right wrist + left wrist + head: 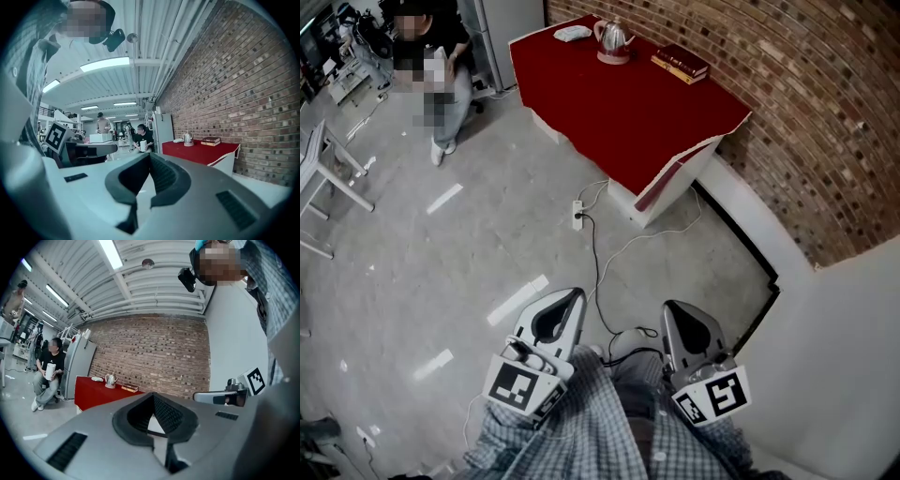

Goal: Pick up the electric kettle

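A shiny metal electric kettle (pixel 613 38) stands on its round base at the far end of a red-covered table (pixel 628 112). It shows small in the left gripper view (pixel 110 379) and in the right gripper view (pixel 187 138). My left gripper (pixel 572 295) and right gripper (pixel 673 309) are held close to my body, far from the table, both shut with nothing between the jaws. Each points level toward the table across the floor.
A stack of books (pixel 680 63) and a white object (pixel 573 34) lie on the table beside the kettle. A power strip (pixel 577 215) with cables trails over the floor. A seated person (pixel 431 66) is left of the table. A brick wall (pixel 787 103) runs behind.
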Demonstrator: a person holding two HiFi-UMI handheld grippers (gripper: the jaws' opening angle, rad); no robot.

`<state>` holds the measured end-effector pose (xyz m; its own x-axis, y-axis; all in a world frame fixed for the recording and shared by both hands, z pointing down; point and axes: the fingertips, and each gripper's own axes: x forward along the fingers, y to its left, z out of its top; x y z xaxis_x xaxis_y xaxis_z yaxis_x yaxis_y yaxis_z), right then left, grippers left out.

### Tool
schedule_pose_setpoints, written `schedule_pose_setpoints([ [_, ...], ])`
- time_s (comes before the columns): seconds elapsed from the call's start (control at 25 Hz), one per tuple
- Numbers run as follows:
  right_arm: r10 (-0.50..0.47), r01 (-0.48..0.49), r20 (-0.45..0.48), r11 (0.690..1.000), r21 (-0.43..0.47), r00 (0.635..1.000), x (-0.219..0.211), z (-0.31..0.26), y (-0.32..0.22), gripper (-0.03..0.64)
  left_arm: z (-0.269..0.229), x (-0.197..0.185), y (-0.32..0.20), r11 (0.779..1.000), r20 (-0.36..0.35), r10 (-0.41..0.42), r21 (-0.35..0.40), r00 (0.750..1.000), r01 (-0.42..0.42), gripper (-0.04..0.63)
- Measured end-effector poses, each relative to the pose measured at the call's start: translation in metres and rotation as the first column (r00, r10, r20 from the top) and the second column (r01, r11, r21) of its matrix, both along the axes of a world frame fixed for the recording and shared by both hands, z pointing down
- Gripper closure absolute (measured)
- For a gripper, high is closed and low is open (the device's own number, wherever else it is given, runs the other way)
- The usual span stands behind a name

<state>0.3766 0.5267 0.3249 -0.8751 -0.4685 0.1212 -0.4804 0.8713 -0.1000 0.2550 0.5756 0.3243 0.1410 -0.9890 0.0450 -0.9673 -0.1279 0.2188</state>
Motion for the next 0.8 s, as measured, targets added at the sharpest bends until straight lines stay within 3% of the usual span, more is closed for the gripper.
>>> schedule_pose_setpoints([
  [0.8, -0.017, 0.017, -0.005, 1.0, -0.008, 1.0, -0.015, 0.003, -0.024, 0.609, -0.001, -0.026, -0.013, 0.997, -0.026, -0.064, 0.032, 0.998, 0.065, 0.588],
])
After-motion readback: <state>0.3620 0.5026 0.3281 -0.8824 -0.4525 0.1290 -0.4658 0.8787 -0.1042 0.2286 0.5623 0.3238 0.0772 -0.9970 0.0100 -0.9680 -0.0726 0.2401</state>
